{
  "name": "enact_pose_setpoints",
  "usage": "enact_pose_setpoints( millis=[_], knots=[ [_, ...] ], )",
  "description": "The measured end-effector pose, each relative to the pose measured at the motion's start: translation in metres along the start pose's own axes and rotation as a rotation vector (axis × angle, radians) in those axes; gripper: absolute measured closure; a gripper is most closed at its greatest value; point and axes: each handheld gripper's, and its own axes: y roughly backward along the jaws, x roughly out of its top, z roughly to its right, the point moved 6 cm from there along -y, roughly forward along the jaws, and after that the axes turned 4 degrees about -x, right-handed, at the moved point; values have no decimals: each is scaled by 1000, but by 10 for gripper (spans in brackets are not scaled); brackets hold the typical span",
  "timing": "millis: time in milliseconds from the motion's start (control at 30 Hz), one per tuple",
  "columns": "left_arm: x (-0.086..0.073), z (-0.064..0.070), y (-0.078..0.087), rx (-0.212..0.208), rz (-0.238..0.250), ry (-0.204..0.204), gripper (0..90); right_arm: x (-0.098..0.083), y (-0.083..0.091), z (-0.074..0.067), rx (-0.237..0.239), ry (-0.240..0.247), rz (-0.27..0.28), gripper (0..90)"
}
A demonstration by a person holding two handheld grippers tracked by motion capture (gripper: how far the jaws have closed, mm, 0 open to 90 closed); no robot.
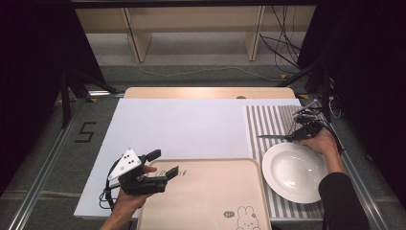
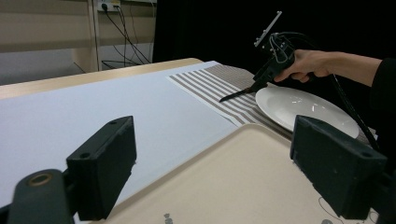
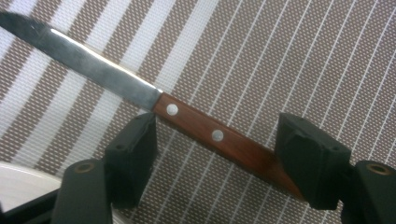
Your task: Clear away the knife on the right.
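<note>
Here, one knife (image 3: 140, 95), one plate (image 1: 293, 171), one tray (image 1: 206, 196).

Not much to read here tbh: there's a big black "5" (image 1: 84, 132) marked on the grey floor just left of the table. The beige tray (image 1: 201, 191) has a little bunny drawing (image 1: 245, 216) near its front right corner with a small round badge beside it, but any lettering there is too tiny to make out.
</note>
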Motion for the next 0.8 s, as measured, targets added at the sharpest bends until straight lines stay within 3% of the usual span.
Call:
enact_pose_setpoints(
  millis=[267, 500, 800],
  knots=[
    [0, 0, 0, -2, 0, 1, 144, -1, -6, -1, -11, 26, -39, 354],
    [0, 0, 0, -1, -1, 1, 144, -2, -3, -3, 9, 32, -50, 482],
    [0, 0, 0, 0, -1, 2, 144, 1, -1, -9, 5, 75, -79, 595]
  ],
)
